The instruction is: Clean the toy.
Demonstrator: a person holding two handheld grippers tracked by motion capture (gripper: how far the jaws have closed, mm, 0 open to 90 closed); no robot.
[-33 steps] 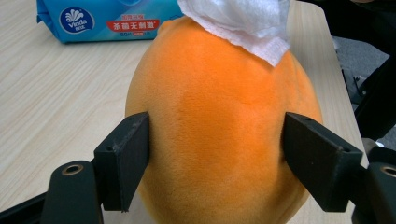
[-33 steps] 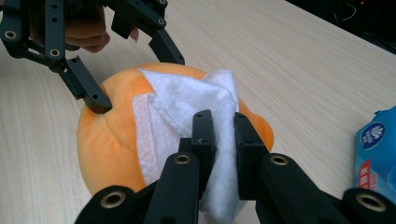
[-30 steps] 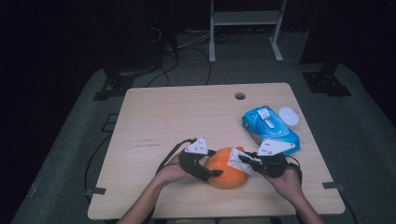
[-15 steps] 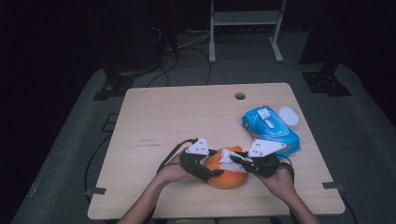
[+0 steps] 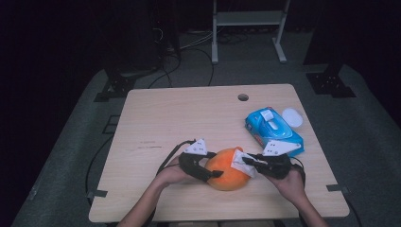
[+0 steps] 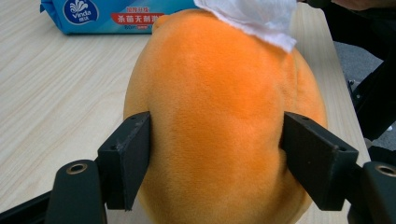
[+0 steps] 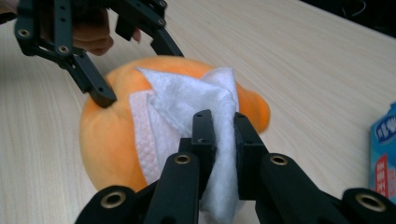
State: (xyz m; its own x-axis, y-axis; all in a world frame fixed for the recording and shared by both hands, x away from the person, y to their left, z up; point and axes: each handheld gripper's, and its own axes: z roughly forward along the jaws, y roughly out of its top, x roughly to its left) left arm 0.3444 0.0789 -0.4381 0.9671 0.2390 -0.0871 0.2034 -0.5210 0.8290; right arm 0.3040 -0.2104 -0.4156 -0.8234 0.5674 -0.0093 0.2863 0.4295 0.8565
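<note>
the right gripper (image 7: 219, 135) is pinching a white wipe (image 7: 196, 100) between jaws drawn nearly together, and the wipe is lying draped over the top of the orange plush toy (image 5: 229, 169). the left gripper (image 6: 215, 154) is straddling the toy's flank, its jaws having just been closing in, pads now pressing the fur on both sides. the toy is sitting near the front edge of the wooden table (image 5: 189, 118), between both hands. a blue wipes pack (image 5: 272, 130) is lying just beyond the right hand, a white lid (image 5: 292, 116) beside it.
</note>
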